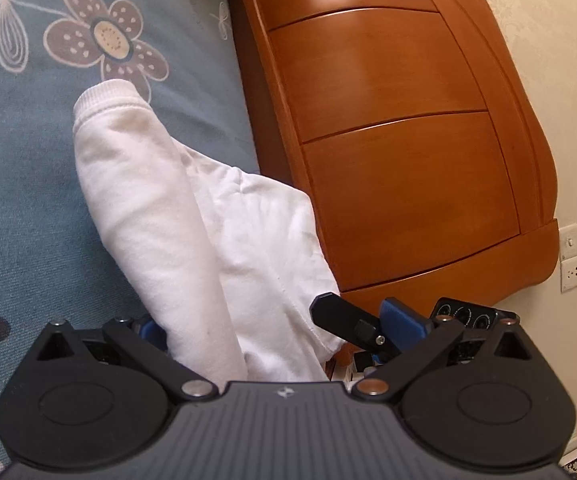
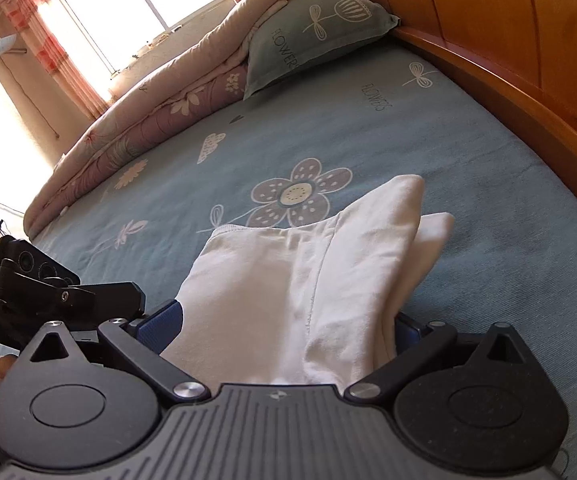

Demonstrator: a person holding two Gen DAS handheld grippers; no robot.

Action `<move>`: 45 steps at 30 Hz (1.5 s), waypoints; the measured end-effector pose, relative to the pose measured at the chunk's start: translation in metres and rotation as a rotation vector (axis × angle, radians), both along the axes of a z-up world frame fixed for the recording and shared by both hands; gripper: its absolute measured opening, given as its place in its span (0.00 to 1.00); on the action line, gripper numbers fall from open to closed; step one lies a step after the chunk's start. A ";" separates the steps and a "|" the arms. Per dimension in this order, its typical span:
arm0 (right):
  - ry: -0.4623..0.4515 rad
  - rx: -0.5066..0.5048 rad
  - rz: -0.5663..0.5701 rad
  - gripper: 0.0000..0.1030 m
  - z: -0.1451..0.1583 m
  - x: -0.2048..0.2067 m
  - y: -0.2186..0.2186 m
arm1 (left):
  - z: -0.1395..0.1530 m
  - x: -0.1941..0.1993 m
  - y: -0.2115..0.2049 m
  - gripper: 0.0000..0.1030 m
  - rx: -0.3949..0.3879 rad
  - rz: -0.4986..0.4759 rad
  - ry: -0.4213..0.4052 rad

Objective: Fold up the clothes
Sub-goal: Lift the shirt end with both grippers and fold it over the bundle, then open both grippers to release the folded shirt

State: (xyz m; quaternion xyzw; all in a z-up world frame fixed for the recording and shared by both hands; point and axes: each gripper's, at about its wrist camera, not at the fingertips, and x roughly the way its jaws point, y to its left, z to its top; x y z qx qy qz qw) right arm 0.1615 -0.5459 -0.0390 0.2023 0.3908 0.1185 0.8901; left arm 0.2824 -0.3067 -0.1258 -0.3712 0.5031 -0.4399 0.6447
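White fabric fills the middle of both wrist views: a pale sweatshirt lying on a blue flower-printed bedsheet. In the left wrist view, its ribbed cuff points up toward a brown flower print, and the sleeve runs down into the left gripper, whose blue pads stand fairly wide apart with the cloth bunched between them; whether they actually pinch it cannot be told. To the right stands a wooden headboard, then a cream wall.

In the right wrist view, the other gripper's body shows at far left, then the right gripper, blue pads on either side of a thick fold of the sweatshirt, apparently clamping it. Beyond lie a rolled quilt and a pillow.
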 end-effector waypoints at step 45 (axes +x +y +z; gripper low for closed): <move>-0.073 -0.493 0.029 1.00 -0.064 -0.022 0.102 | 0.049 -0.024 0.055 0.95 0.494 -0.138 -0.585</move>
